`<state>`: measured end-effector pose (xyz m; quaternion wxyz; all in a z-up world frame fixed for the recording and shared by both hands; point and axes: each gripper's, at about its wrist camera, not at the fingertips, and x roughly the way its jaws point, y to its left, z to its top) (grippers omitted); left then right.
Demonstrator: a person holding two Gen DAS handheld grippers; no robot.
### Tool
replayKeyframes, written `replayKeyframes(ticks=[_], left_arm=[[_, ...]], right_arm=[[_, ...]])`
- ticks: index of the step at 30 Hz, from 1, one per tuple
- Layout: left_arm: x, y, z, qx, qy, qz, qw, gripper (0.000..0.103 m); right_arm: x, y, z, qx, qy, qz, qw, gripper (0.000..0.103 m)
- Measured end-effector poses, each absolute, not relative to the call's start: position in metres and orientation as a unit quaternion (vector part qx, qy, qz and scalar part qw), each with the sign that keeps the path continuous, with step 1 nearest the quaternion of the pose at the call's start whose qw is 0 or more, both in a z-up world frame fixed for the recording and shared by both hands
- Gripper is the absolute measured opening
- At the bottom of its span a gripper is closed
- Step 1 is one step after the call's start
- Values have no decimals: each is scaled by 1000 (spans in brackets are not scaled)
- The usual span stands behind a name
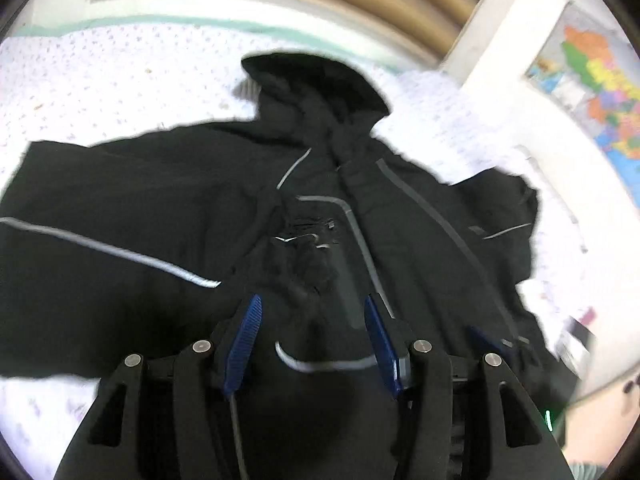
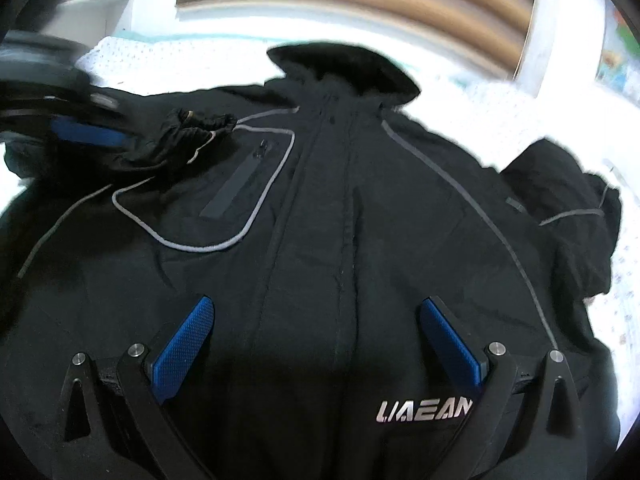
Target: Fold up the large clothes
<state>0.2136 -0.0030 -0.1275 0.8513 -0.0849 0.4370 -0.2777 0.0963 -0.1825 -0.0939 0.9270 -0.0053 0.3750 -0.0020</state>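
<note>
Your black jacket (image 2: pixel 320 208) lies front-up on the white patterned bedspread (image 1: pixel 120 80), hood (image 1: pixel 316 80) toward the far wall, grey piping running over chest and sleeves. One sleeve is folded in across the chest, its bunched cuff (image 2: pixel 196 132) resting by the zipped chest pocket (image 2: pixel 236 184); the other sleeve lies crumpled off to the far side. Your left gripper (image 1: pixel 312 312) hangs just above that cuff with its blue pads parted — nothing is pinched between them, the cloth simply lies beneath. In the right wrist view the same tool shows blurred at the left edge, close beside the cuff. Your right gripper (image 2: pixel 316 328) stands wide open over the jacket's lower front, straddling the centre zip, with the silver lettering (image 2: pixel 424 410) near its right finger — it holds nothing. A coloured map (image 1: pixel 592 80) hangs on the wall beyond the bed.
</note>
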Motion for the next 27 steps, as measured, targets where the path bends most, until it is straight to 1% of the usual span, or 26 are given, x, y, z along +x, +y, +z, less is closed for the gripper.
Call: replayKeyframes(ticks=[2, 4, 8, 11, 12, 13, 14, 15, 16, 17, 18, 19, 21, 22, 27], left_arm=[[201, 18, -113, -82, 425, -280, 857, 55], [195, 39, -100, -75, 411, -258, 871, 57], [197, 78, -93, -66, 399, -191, 894, 57], [193, 114, -93, -76, 390, -152, 905, 57], [193, 122, -94, -76, 390, -141, 907, 57], [195, 129, -96, -74, 391, -128, 909, 57], [193, 139, -97, -75, 390, -118, 910, 57], [192, 150, -98, -76, 389, -108, 912, 57], [192, 158, -98, -78, 388, -102, 913, 57], [193, 165, -98, -81, 388, -95, 913, 57], [196, 172, -99, -84, 389, -87, 913, 57], [200, 176, -99, -86, 390, -81, 913, 57], [208, 175, -100, -88, 393, -76, 912, 57], [213, 173, -97, -86, 393, -78, 912, 57], [222, 143, -81, -67, 379, -89, 919, 57]], right_arm=[[97, -199, -73, 85, 386, 45, 917, 103], [106, -206, -53, 140, 384, 68, 910, 103], [148, -187, -29, 142, 399, 74, 903, 103], [182, -164, -29, 149, 415, 102, 892, 102], [196, -155, -36, 167, 428, 118, 880, 99], [204, -151, -41, 180, 437, 124, 873, 97], [214, -146, -49, 197, 452, 127, 861, 89], [224, -143, -57, 213, 466, 128, 849, 77], [232, -139, -68, 227, 480, 133, 837, 70], [237, -136, -74, 240, 482, 145, 830, 57], [238, -133, -74, 247, 477, 156, 829, 47], [236, -130, -69, 237, 468, 155, 837, 46], [229, -129, -53, 212, 446, 153, 856, 39], [227, -131, -47, 204, 436, 152, 863, 37], [206, -166, 11, 169, 380, 144, 898, 35]])
